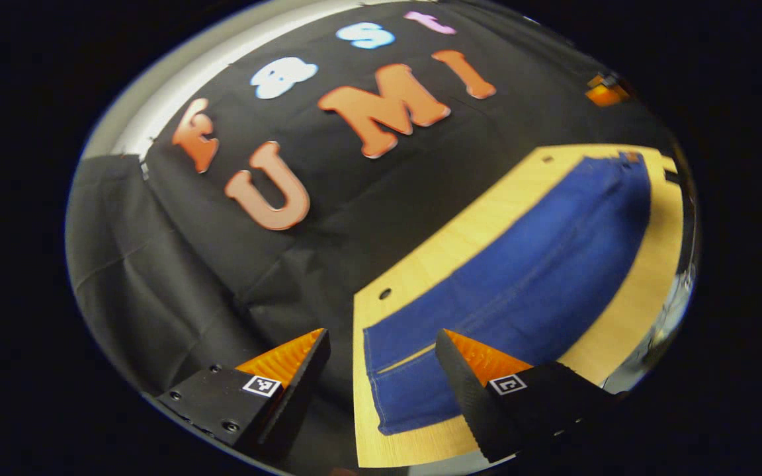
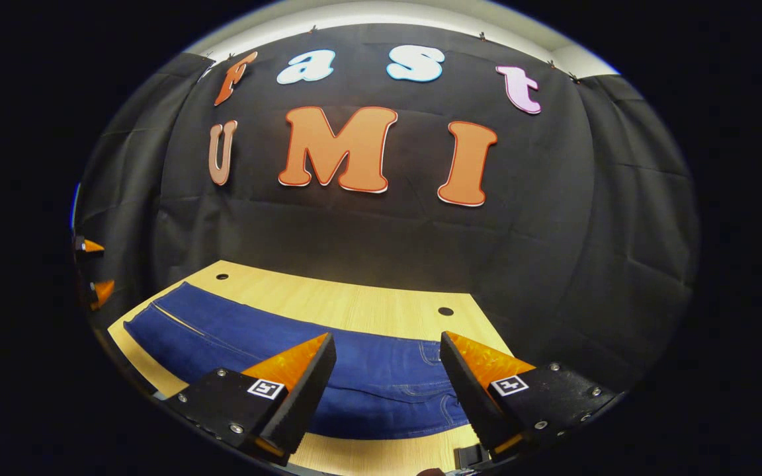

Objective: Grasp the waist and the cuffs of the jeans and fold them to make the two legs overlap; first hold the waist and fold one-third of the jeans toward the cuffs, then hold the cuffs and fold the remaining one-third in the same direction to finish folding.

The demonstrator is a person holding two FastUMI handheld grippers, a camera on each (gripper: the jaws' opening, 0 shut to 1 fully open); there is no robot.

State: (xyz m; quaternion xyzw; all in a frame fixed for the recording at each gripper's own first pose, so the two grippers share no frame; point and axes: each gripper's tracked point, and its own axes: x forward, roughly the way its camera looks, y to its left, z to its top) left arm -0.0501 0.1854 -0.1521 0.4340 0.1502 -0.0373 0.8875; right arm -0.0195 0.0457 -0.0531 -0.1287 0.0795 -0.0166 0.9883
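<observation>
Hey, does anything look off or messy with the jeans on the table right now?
Nothing stands out. The jeans lie flat and stretched out on the wooden table, inside its edges, with no bunching or stains visible. Both grippers, left and right, hover open above them.

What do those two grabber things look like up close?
Each has two wedge-shaped fingers that taper to a point, with ribbed inner faces. The left gripper and the right gripper both have black finger bases held by small screws, and each base carries a little square black-and-white marker sticker.

No readable text or labels.
</observation>
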